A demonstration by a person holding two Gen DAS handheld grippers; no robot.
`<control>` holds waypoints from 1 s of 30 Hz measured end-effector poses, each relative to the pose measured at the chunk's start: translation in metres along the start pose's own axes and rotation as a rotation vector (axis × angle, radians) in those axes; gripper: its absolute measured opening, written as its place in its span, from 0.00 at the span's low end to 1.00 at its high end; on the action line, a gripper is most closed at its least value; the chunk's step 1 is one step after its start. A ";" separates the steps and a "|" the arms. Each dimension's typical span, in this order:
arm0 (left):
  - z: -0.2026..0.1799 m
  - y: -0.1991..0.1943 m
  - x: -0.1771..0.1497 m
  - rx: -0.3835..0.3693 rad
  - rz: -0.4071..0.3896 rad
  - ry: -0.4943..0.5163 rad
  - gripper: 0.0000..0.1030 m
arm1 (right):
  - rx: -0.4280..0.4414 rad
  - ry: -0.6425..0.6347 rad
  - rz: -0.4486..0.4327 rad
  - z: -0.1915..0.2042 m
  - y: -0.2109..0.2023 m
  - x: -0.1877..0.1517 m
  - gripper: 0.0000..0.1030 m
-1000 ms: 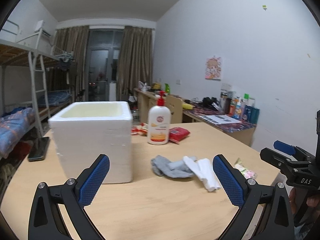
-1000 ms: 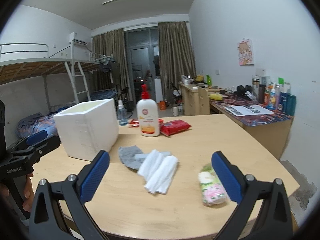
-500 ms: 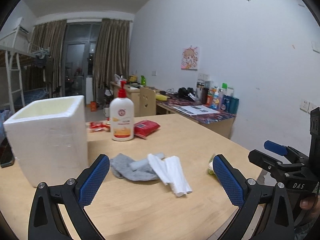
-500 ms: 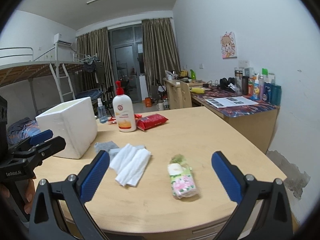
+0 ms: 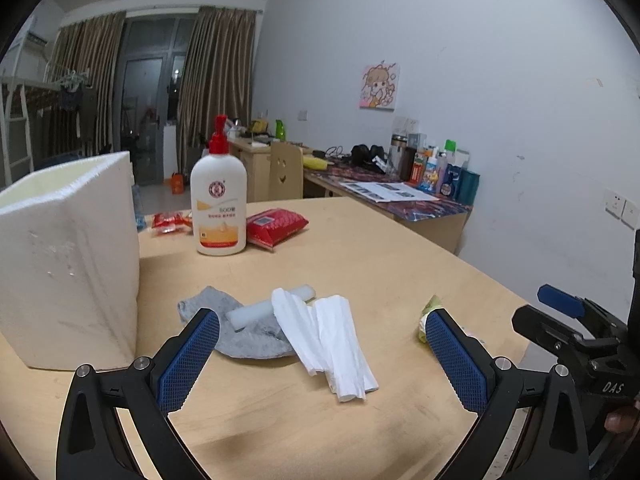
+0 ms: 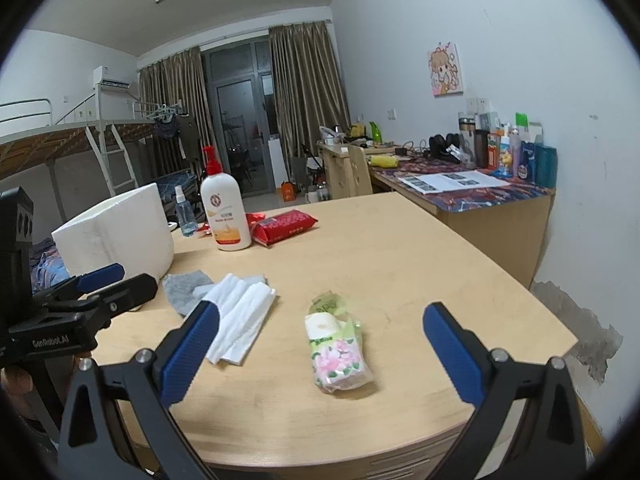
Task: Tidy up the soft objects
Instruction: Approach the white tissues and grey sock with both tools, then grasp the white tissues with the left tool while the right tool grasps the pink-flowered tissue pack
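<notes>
Soft objects lie loose on a pale wooden table [image 6: 400, 264]: a grey sock [image 5: 224, 316] with a small white foam roll [image 5: 272, 306] resting on it, a folded white cloth [image 5: 328, 344] overlapping the sock's edge, and, apart to the right, a tissue pack [image 6: 340, 356] in clear wrapping printed with pink flowers. A white foam box [image 5: 68, 264], open at the top, stands just left of the sock and looks like the likely place to gather them, though that is a judgement. Behind sit a lotion pump bottle [image 5: 218, 204] and a red wipes packet [image 5: 276, 226]. The left gripper [image 5: 322, 364] hovers low over the near table edge, its blue-padded jaws spread wide and holding nothing, with the sock and cloth framed between them. The right gripper [image 6: 320, 354] is likewise spread wide and empty, framing the tissue pack. The task appears barely begun, with every soft item on the table. To do the first pick well, each gripper should probably come down straddling one item only, the left choosing either the cloth or the sock rather than pinching the overlap, and closing low enough to catch the fabric's full thickness. The foam roll may tumble off if the sock is lifted first. The tissue pack's slippery wrapper suggests gripping across its narrow middle.
</notes>
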State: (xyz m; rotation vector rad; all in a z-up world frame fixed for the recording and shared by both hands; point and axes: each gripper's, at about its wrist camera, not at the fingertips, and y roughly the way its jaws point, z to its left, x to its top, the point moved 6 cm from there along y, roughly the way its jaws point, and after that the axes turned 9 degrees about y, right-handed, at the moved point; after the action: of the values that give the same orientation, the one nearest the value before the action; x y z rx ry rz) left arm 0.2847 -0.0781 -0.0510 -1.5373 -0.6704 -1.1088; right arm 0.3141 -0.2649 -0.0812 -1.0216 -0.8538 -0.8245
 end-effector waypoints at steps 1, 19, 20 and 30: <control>0.001 0.004 -0.001 0.001 0.007 -0.006 1.00 | -0.001 0.003 0.008 -0.002 0.002 -0.001 1.00; 0.003 0.044 -0.008 -0.028 0.100 -0.009 0.81 | 0.020 0.004 0.098 -0.010 0.041 -0.012 1.00; 0.003 0.046 -0.009 -0.025 0.110 -0.007 0.80 | 0.022 0.006 0.101 -0.011 0.042 -0.013 1.00; 0.010 0.070 -0.024 -0.017 0.217 -0.054 0.61 | 0.043 -0.003 0.142 -0.014 0.058 -0.018 1.00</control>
State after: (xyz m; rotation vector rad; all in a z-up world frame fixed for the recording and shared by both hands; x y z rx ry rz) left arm 0.3380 -0.0840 -0.1025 -1.6172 -0.5167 -0.9147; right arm 0.3607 -0.2569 -0.1222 -1.0331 -0.7884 -0.6814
